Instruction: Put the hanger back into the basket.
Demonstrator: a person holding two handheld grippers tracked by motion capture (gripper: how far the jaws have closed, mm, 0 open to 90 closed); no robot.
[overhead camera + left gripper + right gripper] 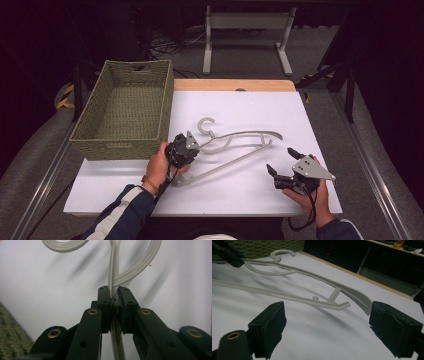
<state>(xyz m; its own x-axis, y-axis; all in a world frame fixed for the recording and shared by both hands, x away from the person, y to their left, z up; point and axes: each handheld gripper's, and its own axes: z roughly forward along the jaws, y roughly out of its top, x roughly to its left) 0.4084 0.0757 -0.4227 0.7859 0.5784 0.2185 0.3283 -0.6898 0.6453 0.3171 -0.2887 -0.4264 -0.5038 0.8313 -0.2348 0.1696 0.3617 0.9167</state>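
Left gripper (192,145) is clamped on the hanger (235,150): in the left gripper view its pads (105,300) are pressed together on the thin grey plastic, near where the arm meets the neck loop. Right gripper (281,161) is spread wide, nothing between its jaws; it sits near the hanger's right end without touching it.

Hanger is on the white table (240,107), just right of the woven basket (125,107) and outside it. Long axis runs diagonally, from lower left near the person's left hand (159,167) up to the right. Hook (205,125) points away from the person, toward the far edge, opening to the right.

In the right gripper view the hanger's curved end (362,298) lies ahead of the open jaws, with a clear gap to the nearer pad (392,327).
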